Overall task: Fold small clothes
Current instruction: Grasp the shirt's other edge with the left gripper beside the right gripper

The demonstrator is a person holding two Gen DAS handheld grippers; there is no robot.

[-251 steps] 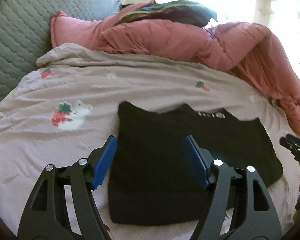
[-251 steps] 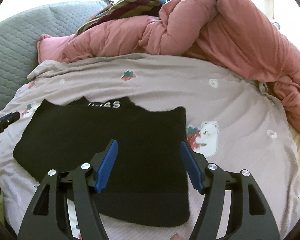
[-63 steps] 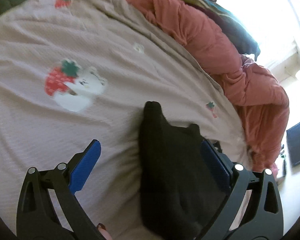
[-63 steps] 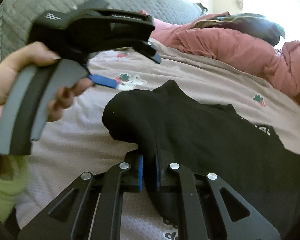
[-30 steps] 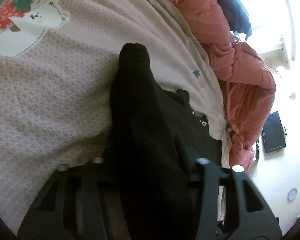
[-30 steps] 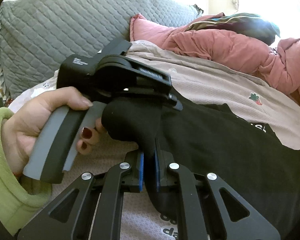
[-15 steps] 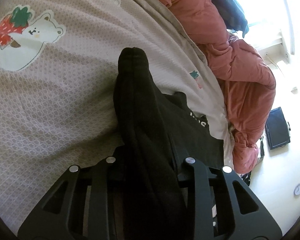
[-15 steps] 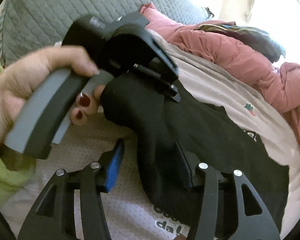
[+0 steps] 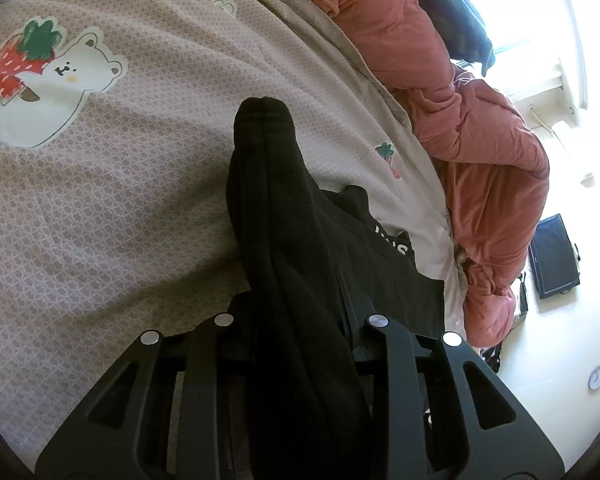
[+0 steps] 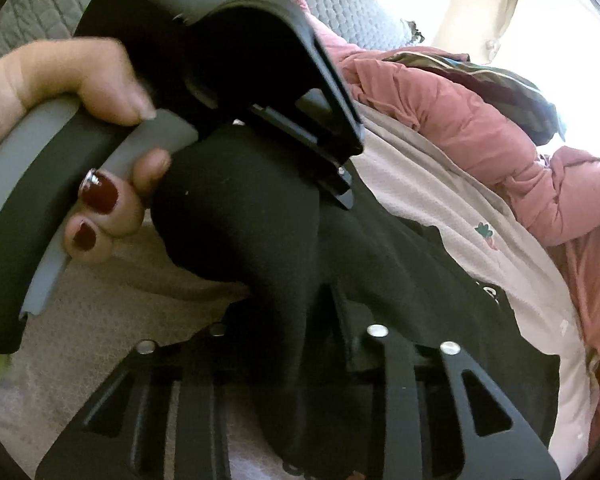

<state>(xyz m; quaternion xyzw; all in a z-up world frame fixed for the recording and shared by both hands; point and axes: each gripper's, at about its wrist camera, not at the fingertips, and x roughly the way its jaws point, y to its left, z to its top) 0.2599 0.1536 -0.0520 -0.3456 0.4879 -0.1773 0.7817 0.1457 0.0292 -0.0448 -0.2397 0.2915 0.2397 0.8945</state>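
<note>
A black garment (image 9: 268, 184) with white lettering lies partly on the bed, and one bunched corner is lifted off the sheet. My left gripper (image 9: 298, 296) is shut on that bunch, which hides its pads and sticks out past the fingers. In the right wrist view the same black garment (image 10: 236, 224) rises between the jaws of my right gripper (image 10: 288, 312), which are closing on the fold. Just above, a hand (image 10: 60, 80) with red nails holds the left gripper's housing (image 10: 228, 52), very close to the right one.
The bed sheet (image 9: 100, 220) is pale pink with bear and strawberry prints. A rumpled pink duvet (image 9: 480, 152) runs along the far side, and a grey quilted cushion (image 10: 40, 0) is at the head. A dark screen (image 9: 552, 256) sits on the floor beyond the bed.
My right gripper let go of the fold, spread its jaws, sank a little and has narrowed on the fabric again. The left gripper has kept its hold, nearly still.
</note>
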